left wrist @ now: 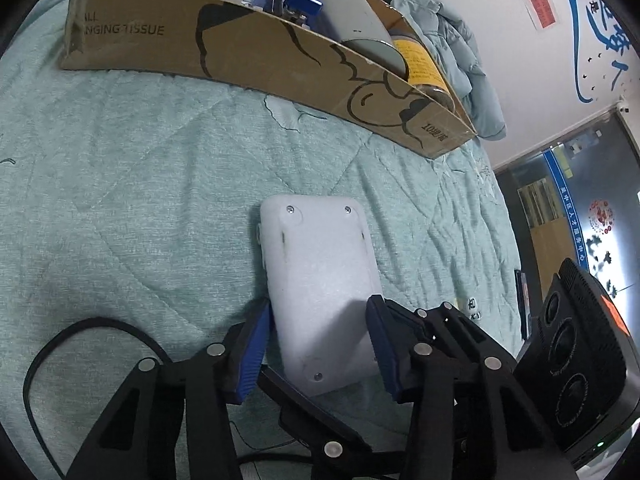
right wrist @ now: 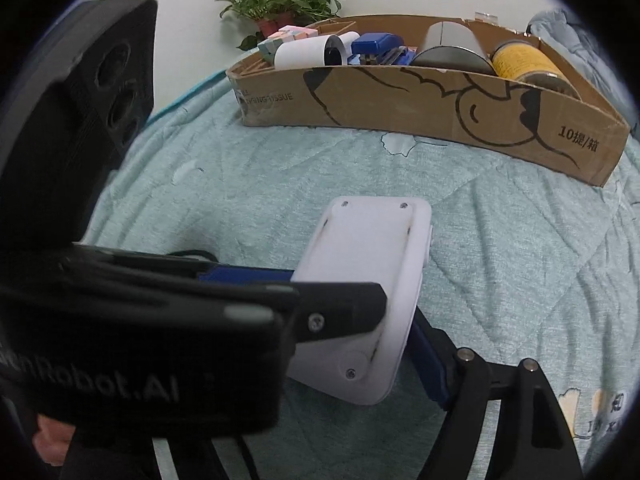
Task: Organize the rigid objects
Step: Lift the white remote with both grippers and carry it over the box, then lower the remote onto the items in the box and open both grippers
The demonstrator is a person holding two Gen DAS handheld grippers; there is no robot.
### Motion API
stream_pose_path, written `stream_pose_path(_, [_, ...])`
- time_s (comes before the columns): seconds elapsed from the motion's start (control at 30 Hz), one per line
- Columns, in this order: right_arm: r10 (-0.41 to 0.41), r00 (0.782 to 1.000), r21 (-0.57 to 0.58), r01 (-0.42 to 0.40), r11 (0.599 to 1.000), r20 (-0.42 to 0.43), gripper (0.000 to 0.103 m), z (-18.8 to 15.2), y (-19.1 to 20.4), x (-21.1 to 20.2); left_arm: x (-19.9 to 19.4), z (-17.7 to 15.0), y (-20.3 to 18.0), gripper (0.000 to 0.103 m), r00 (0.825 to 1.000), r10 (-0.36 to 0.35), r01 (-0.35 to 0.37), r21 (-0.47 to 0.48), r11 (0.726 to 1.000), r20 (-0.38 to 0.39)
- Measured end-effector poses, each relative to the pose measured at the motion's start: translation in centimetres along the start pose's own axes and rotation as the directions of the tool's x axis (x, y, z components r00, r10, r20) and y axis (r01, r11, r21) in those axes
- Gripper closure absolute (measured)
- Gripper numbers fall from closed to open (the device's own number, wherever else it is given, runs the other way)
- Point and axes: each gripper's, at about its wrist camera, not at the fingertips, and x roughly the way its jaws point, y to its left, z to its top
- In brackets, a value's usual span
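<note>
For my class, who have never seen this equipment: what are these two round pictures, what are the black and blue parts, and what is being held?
Each picture comes from a fisheye camera on a hand-held grasping tool. No robot arm is involved; a person holds one in each hand. In the left wrist view, the left tool grips a white plastic device between blue-padded fingers. The right wrist view shows the same device held by the left tool; whether the right tool also grips it is unclear. Beyond, on a green quilt, a cardboard box holds a blue stapler, a paper roll and a yellow jar.

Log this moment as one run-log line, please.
left gripper: shut on white device | white device: outside cardboard box | cardboard box: holds blue stapler, yellow jar
</note>
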Motion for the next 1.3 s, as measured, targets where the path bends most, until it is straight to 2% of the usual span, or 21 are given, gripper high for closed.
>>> stream_pose_path(0.1, [0.0,1.0,0.027,0.0,1.0,0.012,0.031,0.2,-0.3,0.2,-0.6,0.0,-0.3,0.064,0.999,0.019,-0.02,0.016,1.0,0.028])
stream_pose_path(0.27, [0.004,1.0,0.029,-0.004,1.0,0.018,0.032,0.7,-0.8,-0.2,-1.5,0.4,-0.6,0.072,0.998,0.018,-0.019,0.023,1.0,0.059])
stream_pose_path(0.57, [0.002,0.998,0.015,-0.002,1.0,0.057,0.032,3.0,-0.8,-0.6,-4.1,2.0,-1.5,0.073,0.991,0.024,-0.033,0.064,0.997,0.134])
stream_pose_path(0.77, [-0.002,0.994,-0.018,0.004,1.0,0.107,0.032,5.4,-0.1,-1.5,-6.7,3.6,-2.2,0.073,0.976,0.045,-0.068,0.1,0.993,0.212])
stream_pose_path(1.0, [0.006,0.986,-0.071,0.006,0.997,0.169,0.032,10.3,0.2,-2.0,-9.8,8.5,-2.7,0.073,0.959,0.04,-0.081,0.137,0.987,0.279])
stream_pose_path(1.17, [0.0,0.974,-0.104,0.024,0.994,0.227,0.032,15.4,-0.2,-2.3,-12.1,13.8,-3.4,0.073,0.943,0.038,-0.097,0.163,0.982,0.332])
stream_pose_path(1.3, [0.016,0.972,-0.099,0.007,0.995,0.232,0.032,19.5,-0.9,-1.6,-13.1,19.1,-3.4,0.073,0.937,0.058,-0.124,0.17,0.978,0.345])
